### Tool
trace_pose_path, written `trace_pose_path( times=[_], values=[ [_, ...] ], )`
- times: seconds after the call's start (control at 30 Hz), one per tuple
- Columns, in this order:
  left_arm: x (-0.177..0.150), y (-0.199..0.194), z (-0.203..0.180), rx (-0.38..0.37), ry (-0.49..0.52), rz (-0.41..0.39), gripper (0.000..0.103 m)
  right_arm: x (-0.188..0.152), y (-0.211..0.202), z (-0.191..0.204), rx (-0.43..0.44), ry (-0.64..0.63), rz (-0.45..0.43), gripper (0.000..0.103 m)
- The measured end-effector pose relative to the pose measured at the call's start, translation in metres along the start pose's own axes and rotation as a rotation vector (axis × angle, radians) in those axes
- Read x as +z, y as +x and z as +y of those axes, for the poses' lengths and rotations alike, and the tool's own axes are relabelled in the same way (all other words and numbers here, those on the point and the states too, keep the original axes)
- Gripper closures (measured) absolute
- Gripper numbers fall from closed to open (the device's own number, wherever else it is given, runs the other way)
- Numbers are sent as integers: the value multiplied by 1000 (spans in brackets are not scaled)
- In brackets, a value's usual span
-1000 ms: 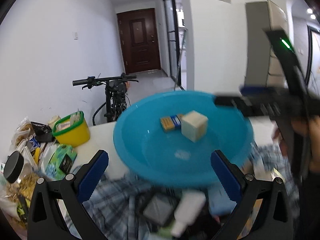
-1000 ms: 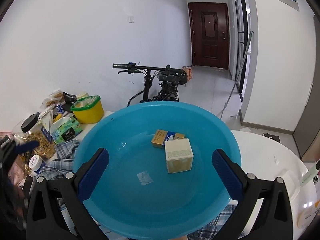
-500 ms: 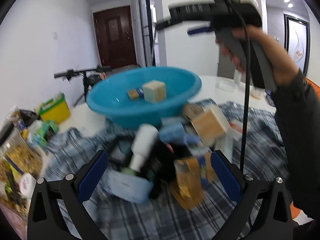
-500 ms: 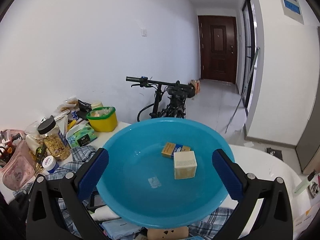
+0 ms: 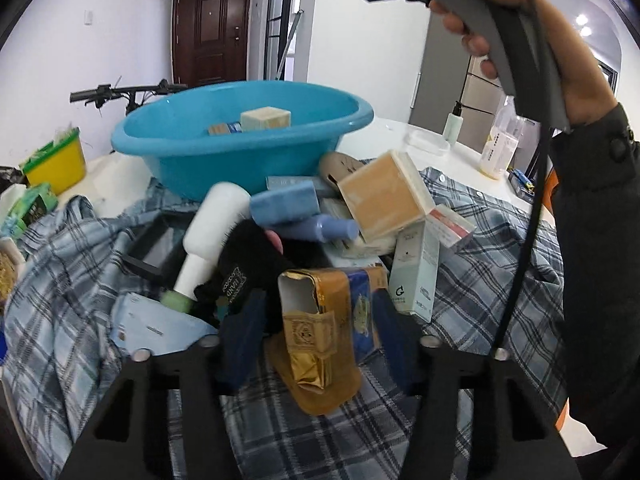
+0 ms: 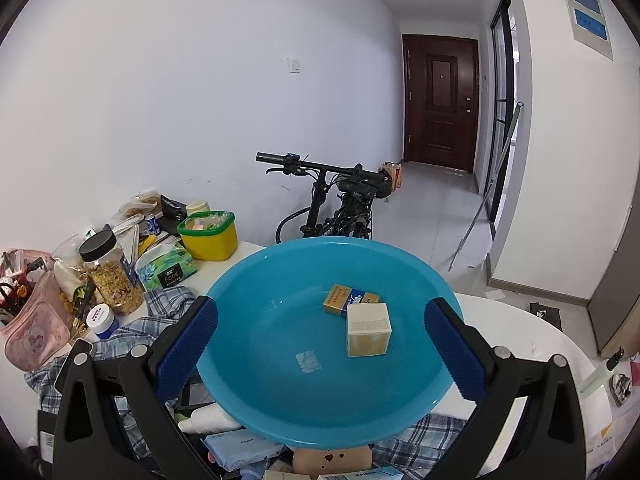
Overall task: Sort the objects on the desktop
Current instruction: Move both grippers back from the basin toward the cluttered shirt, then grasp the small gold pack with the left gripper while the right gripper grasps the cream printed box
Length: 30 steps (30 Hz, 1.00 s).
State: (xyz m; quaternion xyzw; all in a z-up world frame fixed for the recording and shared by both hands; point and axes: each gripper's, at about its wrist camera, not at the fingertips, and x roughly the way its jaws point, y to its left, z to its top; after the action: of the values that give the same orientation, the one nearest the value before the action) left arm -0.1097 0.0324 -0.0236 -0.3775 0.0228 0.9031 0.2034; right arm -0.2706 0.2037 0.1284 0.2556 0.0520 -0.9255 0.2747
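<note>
My left gripper [image 5: 320, 332] points down into a pile of boxes and bottles on a plaid cloth [image 5: 80, 300]. Its jaws are closing, and a torn gold and blue packet [image 5: 316, 320] stands between them with the pads against its sides. Behind the packet lie a black glove [image 5: 248, 256], a white bottle [image 5: 212, 232], a blue bottle [image 5: 304, 216], a tan box [image 5: 384, 196] and a mint carton [image 5: 416, 276]. My right gripper [image 6: 320, 344] hangs open above the blue basin [image 6: 280, 400], with nothing between its fingers. The basin [image 5: 240, 168] holds a cream box [image 6: 367, 328] and a yellow pack [image 6: 344, 300].
A yellow tub [image 6: 208, 236], a cereal jar [image 6: 112, 276], a tissue pack [image 6: 166, 268] and a pink pouch [image 6: 32, 320] crowd the table's left end. A bicycle [image 6: 340, 192] stands behind. A pump bottle [image 5: 454, 124] and a yellow-liquid bottle [image 5: 498, 148] stand at the right.
My left gripper has dropped from over the basin down to the pile, and its jaws have narrowed around the gold packet. The right gripper has risen a little above the basin.
</note>
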Motion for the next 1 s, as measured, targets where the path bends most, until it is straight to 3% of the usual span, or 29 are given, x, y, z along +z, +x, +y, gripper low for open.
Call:
trace_pose_path(
  times=[0.07,0.13,0.23,0.37,0.43,0.7,1.0],
  values=[
    [-1,2,0,-1,-9,1,52,1,-4,-1,-9,0,-5,0],
    [-2,4,0,-13,-7,8,63,0,-12,-2,-12,9,-18,0],
    [-2,5,1,-26,-18,8,65,-7,-24,-5,12,9,-22,0],
    [-5,0,-1,-47,-26,-3,73,-32,-46,-9,-7,-15,-14,0],
    [-6,-4,-2,-61,-31,-12,84,-51,-55,-16,-9,-4,0,0],
    [-13,-18,-12,-61,-38,-43,85,-112,-59,-33,-12,62,86,0],
    [-14,-44,-11,-63,-56,-104,86,-151,-48,-9,0,3,158,0]
  ],
)
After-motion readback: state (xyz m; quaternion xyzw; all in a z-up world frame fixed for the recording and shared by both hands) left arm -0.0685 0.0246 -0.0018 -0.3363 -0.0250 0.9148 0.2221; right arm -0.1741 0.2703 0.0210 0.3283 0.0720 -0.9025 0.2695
